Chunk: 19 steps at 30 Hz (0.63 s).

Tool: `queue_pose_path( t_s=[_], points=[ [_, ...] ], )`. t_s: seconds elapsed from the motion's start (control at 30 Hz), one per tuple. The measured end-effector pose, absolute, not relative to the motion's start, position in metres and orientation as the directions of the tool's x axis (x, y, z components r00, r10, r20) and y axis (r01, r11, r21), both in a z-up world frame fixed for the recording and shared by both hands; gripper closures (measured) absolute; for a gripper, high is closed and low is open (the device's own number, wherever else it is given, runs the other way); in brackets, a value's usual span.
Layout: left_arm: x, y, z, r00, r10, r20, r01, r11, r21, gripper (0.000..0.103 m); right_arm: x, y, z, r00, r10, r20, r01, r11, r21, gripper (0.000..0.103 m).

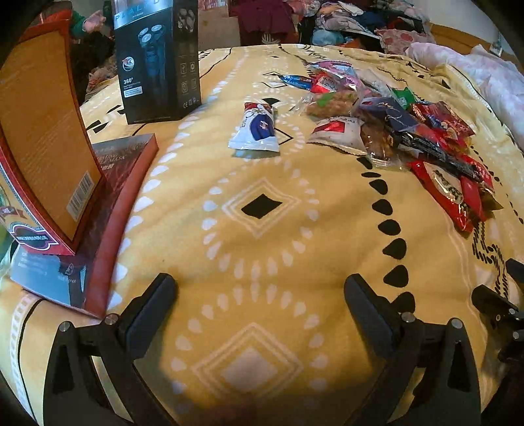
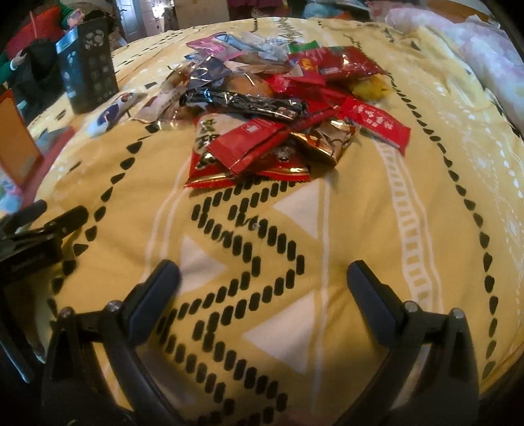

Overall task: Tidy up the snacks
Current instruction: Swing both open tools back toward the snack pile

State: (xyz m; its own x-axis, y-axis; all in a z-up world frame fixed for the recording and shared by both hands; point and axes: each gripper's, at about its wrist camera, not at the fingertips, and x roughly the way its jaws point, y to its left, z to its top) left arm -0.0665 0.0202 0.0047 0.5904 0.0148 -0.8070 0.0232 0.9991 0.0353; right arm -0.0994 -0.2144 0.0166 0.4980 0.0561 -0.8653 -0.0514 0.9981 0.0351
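A yellow patterned blanket (image 1: 262,157) covers the bed, with heaped clothes (image 1: 344,23) behind it. The snack pile (image 2: 278,108) lies in the open on the blanket, one white-and-blue packet (image 1: 257,126) apart to its left, near an upright black shaver box (image 1: 157,59) and red boxes (image 1: 49,147). The left gripper (image 1: 260,295) and right gripper (image 2: 263,281) hover spread wide, grasping nothing.

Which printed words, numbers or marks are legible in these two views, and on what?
"360°": front of the black shaver box.
"CE": low on that box's side.
"MASK": flat red box, other words blurred.
Barcode on the orange box: digits unreadable.
Snack wrappers: print too blurred to read.
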Motion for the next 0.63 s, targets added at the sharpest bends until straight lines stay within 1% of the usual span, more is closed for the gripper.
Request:
queue_pose_path(
  t_s=[0.27,0.63],
  points=[
    [-0.0675,0.0189,0.003,0.605,0.022,-0.796,0.027,0.998,0.049,0.0,-0.1028,-0.2159,0.0146,0.53,0.056,-0.846,-0.026,0.998,0.05,0.0],
    [-0.0681,0.0198,0.0023,0.608,0.018,-0.794,0.032,0.998,0.048,0.0,-0.1032,-0.2141,0.0165,0.524,0.051,-0.85,-0.04,0.999,0.035,0.0]
  ],
)
